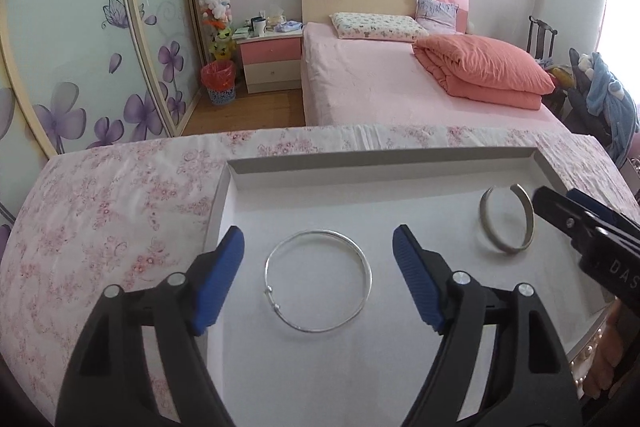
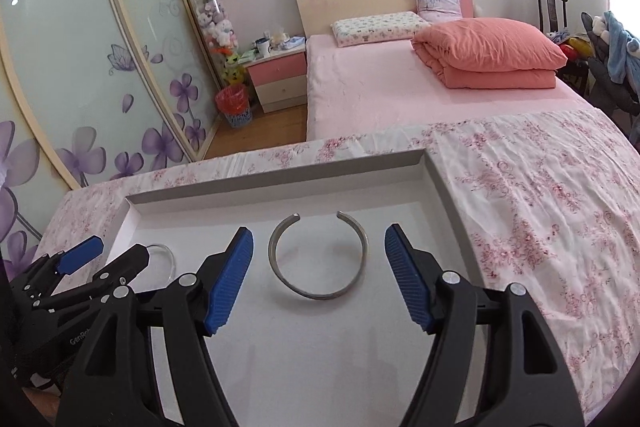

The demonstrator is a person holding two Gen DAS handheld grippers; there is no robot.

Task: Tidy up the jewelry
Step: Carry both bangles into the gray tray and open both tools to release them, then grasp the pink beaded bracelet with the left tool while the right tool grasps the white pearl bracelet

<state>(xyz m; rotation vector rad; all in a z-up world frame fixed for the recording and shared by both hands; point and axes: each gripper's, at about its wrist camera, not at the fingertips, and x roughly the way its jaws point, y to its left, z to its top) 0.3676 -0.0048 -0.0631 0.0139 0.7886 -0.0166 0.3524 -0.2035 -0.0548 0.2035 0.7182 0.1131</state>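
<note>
A thin silver bangle [image 1: 319, 281] lies flat in a shallow white tray [image 1: 384, 157]. My left gripper [image 1: 318, 239] is open, its blue pads on either side of the bangle, just above it. A wider open silver cuff [image 2: 318, 255] lies in the tray [image 2: 280, 169] to the right; it also shows in the left wrist view [image 1: 508, 219]. My right gripper [image 2: 319, 239] is open with its pads either side of the cuff. The left gripper shows at the lower left of the right wrist view [image 2: 106, 255], partly hiding the thin bangle [image 2: 166, 255].
The tray rests on a pink floral cloth [image 2: 540, 207] over a table. Beyond are a pink bed [image 1: 400, 83], a nightstand [image 1: 270, 61], a red bin [image 1: 218, 83] and a wardrobe with flower doors [image 1: 80, 67]. A pearl strand [image 1: 580, 367] shows at the tray's right edge.
</note>
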